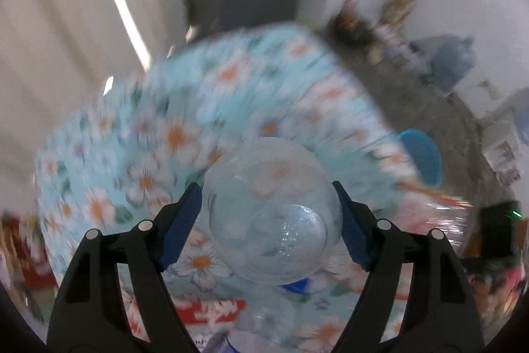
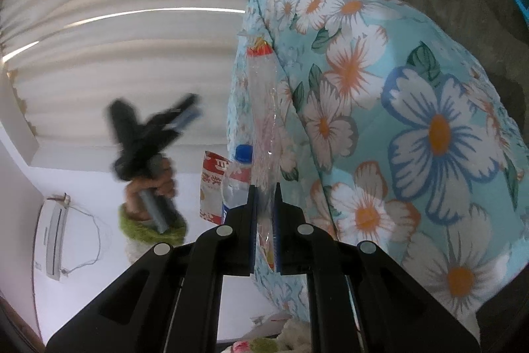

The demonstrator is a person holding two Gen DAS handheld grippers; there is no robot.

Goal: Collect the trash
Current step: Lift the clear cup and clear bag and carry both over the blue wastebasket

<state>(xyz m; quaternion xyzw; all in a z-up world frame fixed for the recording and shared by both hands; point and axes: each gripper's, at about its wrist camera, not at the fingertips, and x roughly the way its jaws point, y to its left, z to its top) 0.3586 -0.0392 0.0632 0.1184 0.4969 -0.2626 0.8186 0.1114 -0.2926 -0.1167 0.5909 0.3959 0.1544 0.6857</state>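
Underneath, a floral cloth (image 2: 413, 108) covers the surface beside pale curtains (image 2: 125, 55).

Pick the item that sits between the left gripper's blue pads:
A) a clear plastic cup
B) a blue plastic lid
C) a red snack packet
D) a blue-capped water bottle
A: in the left wrist view the clear plastic cup fills the gap of the left gripper, its blue pads flanking the cup's sides above the floral bag.
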